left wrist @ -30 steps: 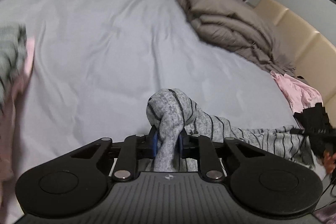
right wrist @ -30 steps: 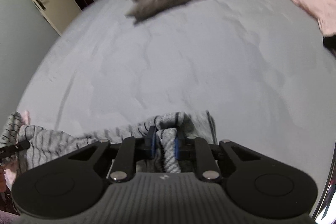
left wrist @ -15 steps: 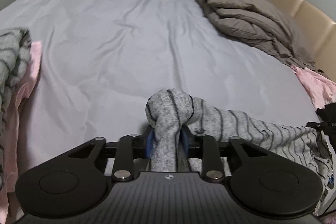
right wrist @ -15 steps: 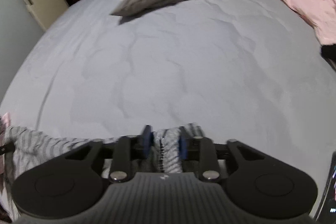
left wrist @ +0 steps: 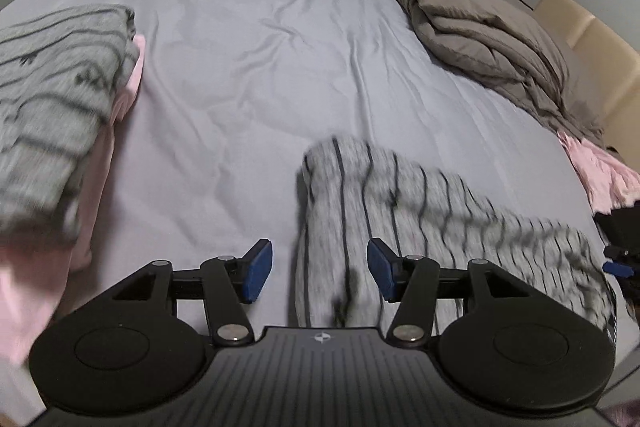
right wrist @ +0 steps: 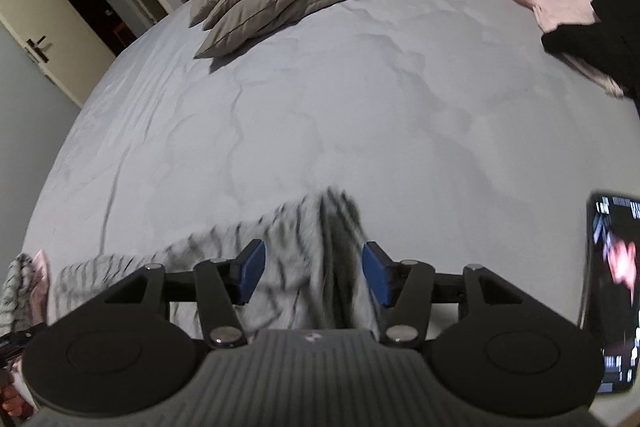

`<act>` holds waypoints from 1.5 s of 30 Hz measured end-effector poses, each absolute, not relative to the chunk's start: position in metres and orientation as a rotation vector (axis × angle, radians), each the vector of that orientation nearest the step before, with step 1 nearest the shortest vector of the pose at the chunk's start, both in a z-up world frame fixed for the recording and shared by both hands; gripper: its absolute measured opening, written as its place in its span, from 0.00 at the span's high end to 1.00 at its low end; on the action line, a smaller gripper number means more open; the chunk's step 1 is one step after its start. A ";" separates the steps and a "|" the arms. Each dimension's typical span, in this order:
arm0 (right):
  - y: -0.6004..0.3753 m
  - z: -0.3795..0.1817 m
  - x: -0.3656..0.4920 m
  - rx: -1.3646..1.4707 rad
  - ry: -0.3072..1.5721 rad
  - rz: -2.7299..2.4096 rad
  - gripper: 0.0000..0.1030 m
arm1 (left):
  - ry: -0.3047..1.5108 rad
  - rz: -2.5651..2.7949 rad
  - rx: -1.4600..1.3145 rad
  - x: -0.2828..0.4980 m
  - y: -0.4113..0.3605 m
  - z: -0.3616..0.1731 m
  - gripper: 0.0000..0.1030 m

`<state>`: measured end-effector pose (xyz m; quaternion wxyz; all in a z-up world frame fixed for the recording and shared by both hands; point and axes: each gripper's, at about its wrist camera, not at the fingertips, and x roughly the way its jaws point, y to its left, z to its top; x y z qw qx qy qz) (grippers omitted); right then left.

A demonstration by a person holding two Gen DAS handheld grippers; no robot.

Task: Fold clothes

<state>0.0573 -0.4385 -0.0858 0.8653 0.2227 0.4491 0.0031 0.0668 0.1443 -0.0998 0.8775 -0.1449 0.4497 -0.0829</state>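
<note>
Grey striped top (left wrist: 420,211) lies on the bed (left wrist: 260,59), between both claws. Left claw (left wrist: 320,273) and right claw (right wrist: 312,275) have just been opening, pads clear. We judge: release step; next, regrasp for another fold.

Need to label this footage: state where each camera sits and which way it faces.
Left wrist: on the left hand-held gripper, angled down across the bed toward the brown duvet; only its open jaws show.
Right wrist: on the right hand-held gripper, same downward tilt; open jaws.
Shared: the striped grey garment, released between both.
</note>
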 end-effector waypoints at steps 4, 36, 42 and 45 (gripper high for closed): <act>-0.436 -0.082 0.027 0.474 0.929 0.019 0.44 | 0.950 -0.186 -0.300 0.037 0.144 -0.100 0.51; -0.407 -0.129 -0.007 0.318 1.113 0.010 0.74 | 1.095 -0.181 -0.269 -0.012 0.130 -0.126 0.73; -0.395 -0.108 -0.011 0.184 1.064 -0.009 0.55 | 1.001 -0.156 -0.273 -0.013 0.136 -0.114 0.54; -0.389 -0.093 -0.011 0.110 1.000 -0.016 0.54 | 0.991 -0.145 -0.312 -0.006 0.139 -0.113 0.54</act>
